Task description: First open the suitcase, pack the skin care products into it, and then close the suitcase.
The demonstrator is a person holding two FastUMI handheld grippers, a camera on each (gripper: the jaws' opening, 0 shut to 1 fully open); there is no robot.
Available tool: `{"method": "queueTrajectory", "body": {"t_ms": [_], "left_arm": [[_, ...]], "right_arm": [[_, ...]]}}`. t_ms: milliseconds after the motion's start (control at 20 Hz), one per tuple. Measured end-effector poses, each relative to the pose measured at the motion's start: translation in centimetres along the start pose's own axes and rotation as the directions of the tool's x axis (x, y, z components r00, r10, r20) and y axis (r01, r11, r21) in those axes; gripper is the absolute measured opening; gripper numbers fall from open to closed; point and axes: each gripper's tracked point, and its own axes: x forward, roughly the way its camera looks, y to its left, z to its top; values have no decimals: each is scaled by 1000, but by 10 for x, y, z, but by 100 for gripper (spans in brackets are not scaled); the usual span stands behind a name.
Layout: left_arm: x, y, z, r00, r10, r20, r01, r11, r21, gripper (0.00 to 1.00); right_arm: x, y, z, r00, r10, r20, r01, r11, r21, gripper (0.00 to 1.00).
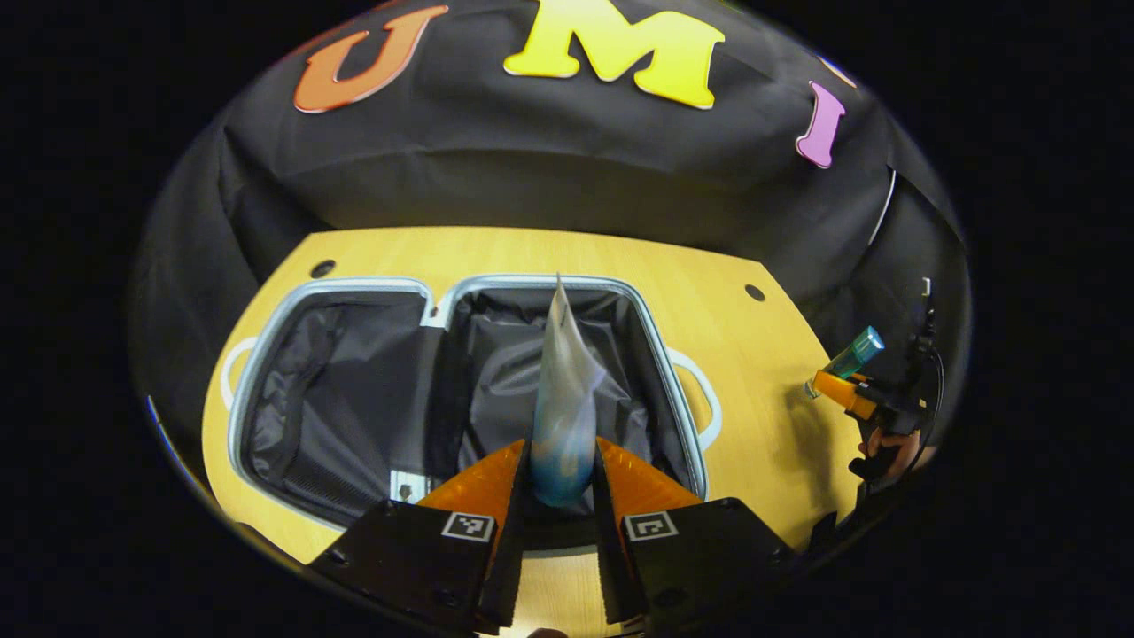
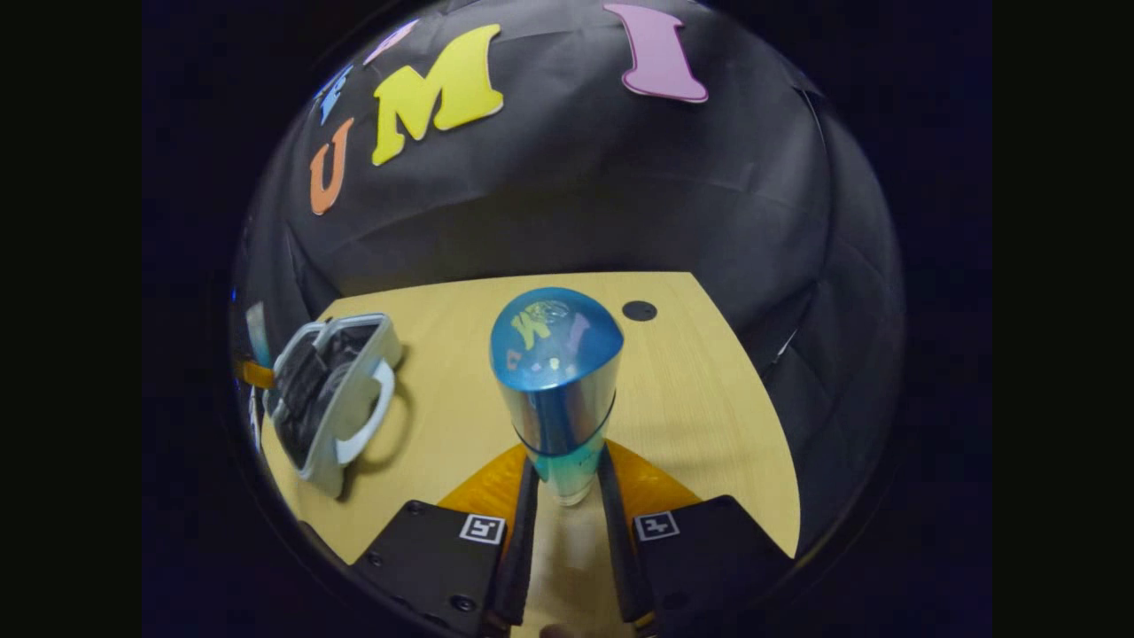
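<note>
The left gripper (image 1: 562, 474) clamps the rounded base of a soft blue-and-silver tube (image 1: 562, 399), both fingers pressing its sides, with the flat crimped end pointing away from the camera. Directly ahead of and below this gripper lies the open suitcase (image 1: 461, 292), its two dark-lined halves spread flat on the wooden table (image 1: 762, 390); the tube hangs over the half nearer the gripper's right, and a pale handle (image 1: 704, 399) curves out from that side. Farther off to the right, the other gripper (image 1: 855, 390) appears with a hand (image 1: 890, 452) behind it, carrying a teal-capped bottle. In the right gripper view, the right gripper (image 2: 567, 483) grips the clear lower end of that bottle (image 2: 558, 381), fingers closed against both sides, the shiny blue cap facing outward over bare tabletop (image 2: 691, 399). Well off to this gripper's left sits the opened suitcase (image 2: 341, 399), seen edge-on with its white handle (image 2: 376, 412) toward the table's middle.
</note>
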Motion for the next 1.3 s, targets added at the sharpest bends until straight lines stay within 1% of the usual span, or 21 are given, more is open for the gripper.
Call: {"method": "queueTrajectory", "body": {"t_ms": [50,100,150,200,300,400,450,550,750,850,950,1000,1050,1100,1150,1200,1250,1300], "left_arm": [[9,3,-8,997,-33,-75,33,999,-3,39],[17,10,-16,986,-42,-159,40,999,-14,39],[25,15,-25,971,-51,-235,44,998,-34,46],[32,19,-39,944,-77,-321,57,996,-72,37],[49,28,-52,903,-115,-414,65,989,-133,37],[55,39,-55,880,-105,-463,36,987,-157,36],[59,42,-56,866,-111,-487,32,985,-168,36],[61,43,-60,828,-137,-543,35,980,-194,36],[57,42,-70,747,-131,-652,26,985,-168,36],[59,41,-72,725,-117,-678,8,987,-161,36],[58,43,-73,720,-106,-686,1,988,-151,38],[57,40,-73,722,-107,-683,3,988,-152,41],[58,37,-70,730,-107,-675,6,989,-151,42],[56,35,-69,736,-100,-669,4,990,-144,50],[54,33,-67,745,-91,-661,0,991,-135,56],[50,32,-64,758,-81,-648,-2,992,-126,65],[44,31,-59,773,-67,-630,-2,994,-108,71],[37,33,-54,795,-53,-604,-1,996,-89,81]], "right_arm": [[-15,8,4,999,32,-5,-32,999,11,36],[-29,14,6,998,56,-8,-56,998,20,36],[-42,21,7,997,79,-17,-78,996,31,36],[-54,27,9,995,96,-17,-95,994,46,36],[-79,38,12,993,119,-17,-118,990,80,36],[-98,45,14,993,120,-6,-119,988,103,36],[-106,48,15,993,120,0,-119,987,112,36],[-121,53,14,993,119,1,-118,986,121,36],[-131,61,12,992,127,-6,-125,984,125,36],[-133,67,11,990,139,-14,-137,984,112,36],[-133,75,12,988,153,-15,-151,984,96,36],[-133,79,13,987,160,-14,-158,984,85,36],[-133,84,14,986,168,-16,-167,983,73,36],[-133,91,13,984,177,-20,-175,983,62,36],[-132,97,13,982,187,-26,-186,981,51,36],[-133,105,13,979,201,-31,-200,979,38,34],[-131,112,15,976,213,-41,-212,977,22,34],[-129,123,17,972,231,-48,-231,973,8,36]]}}
